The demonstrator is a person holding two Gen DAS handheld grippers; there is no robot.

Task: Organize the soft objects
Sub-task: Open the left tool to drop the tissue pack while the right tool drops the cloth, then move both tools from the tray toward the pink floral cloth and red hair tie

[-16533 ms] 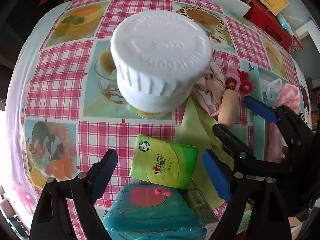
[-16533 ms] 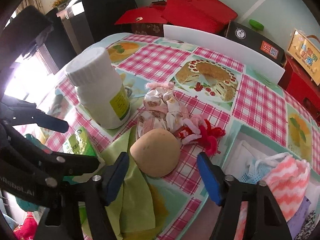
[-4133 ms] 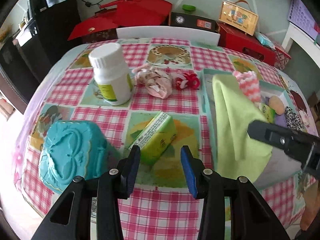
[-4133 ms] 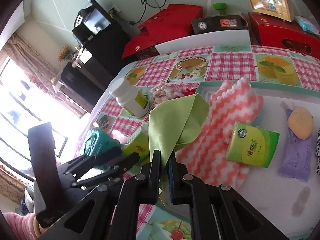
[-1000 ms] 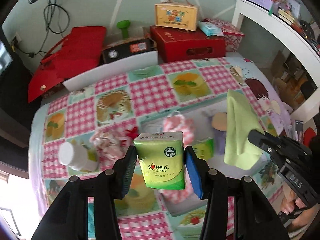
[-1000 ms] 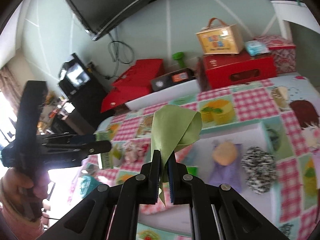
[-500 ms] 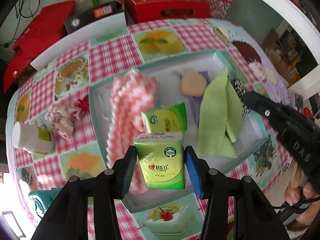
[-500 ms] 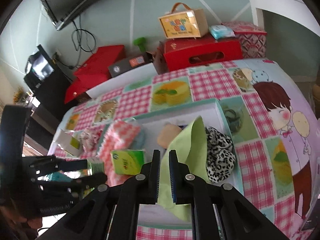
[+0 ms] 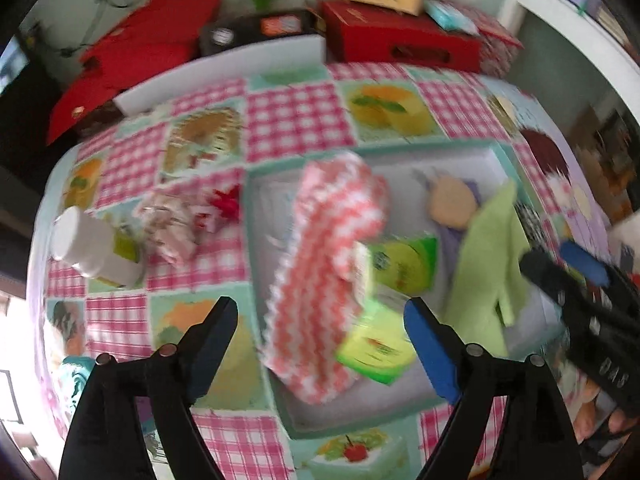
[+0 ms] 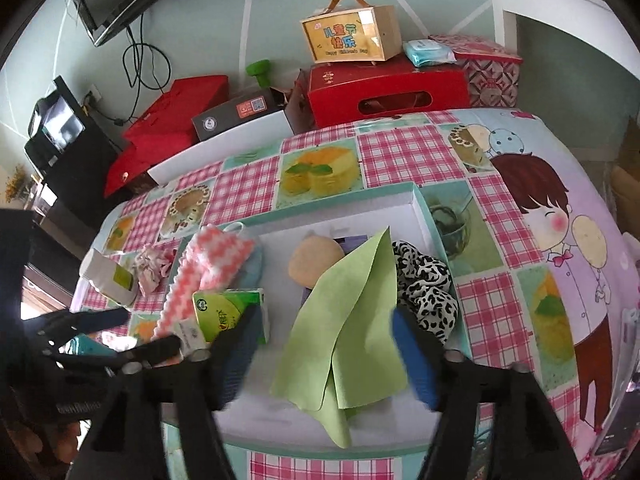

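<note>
My left gripper (image 9: 320,316) hangs over the white, teal-rimmed tray (image 9: 256,264), its jaws opening. A blurred green tissue pack (image 9: 372,344) lies tilted just below them, free of the pads, against the pink-and-white zigzag cloth (image 9: 336,240). A second green tissue pack (image 9: 404,264) rests beside it. My right gripper (image 10: 324,324) is over the tray's near right part with its jaws opening. The light green cloth (image 10: 352,320) lies loose in the tray between its fingers, untouched by the pads. A beige puff (image 10: 316,260) and a leopard-print scrunchie (image 10: 424,288) sit next to the cloth.
Left of the tray on the checked tablecloth stand a white bottle (image 9: 92,248), a floral fabric bundle (image 9: 172,224) and a red hair tie (image 9: 224,204). A teal box (image 9: 76,372) sits at the near left edge. Red boxes (image 10: 384,88) line the far side.
Both grippers sank toward the tray and opened. The tissue pack left my left gripper and dropped onto the zigzag cloth. The green cloth left my right gripper and settled in the tray.
</note>
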